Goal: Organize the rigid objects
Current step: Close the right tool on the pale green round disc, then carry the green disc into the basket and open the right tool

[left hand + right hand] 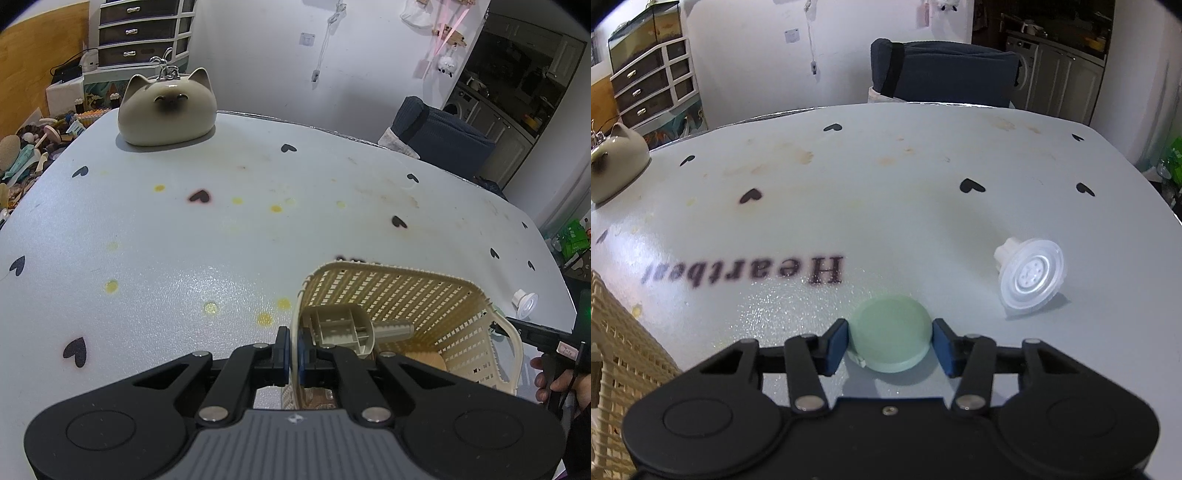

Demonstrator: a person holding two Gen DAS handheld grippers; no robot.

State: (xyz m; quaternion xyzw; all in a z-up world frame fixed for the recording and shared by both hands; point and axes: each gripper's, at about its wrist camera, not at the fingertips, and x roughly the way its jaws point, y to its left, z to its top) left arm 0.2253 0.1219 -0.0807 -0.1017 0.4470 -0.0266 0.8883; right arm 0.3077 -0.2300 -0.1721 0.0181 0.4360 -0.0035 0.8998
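My left gripper [294, 349] is shut on the left rim of a cream plastic basket [413, 295], which is tilted. Inside lie a beige plastic part with a metal shaft [343, 328] and a wooden piece [424, 360]. In the right wrist view my right gripper [891, 341] has its blue pads on either side of a pale green round disc [890, 338] resting on the table; the pads touch its edges. A clear white plastic suction-cup part [1030, 277] lies to its right, also in the left wrist view [524, 302]. The basket's wall [617, 354] shows at left.
A ceramic cat-shaped pot [168, 107] stands at the table's far left corner. The white heart-print table cover [258, 221] carries stains. A dark blue chair [945, 74] stands behind the far edge. Cluttered items [26, 155] lie beyond the left edge.
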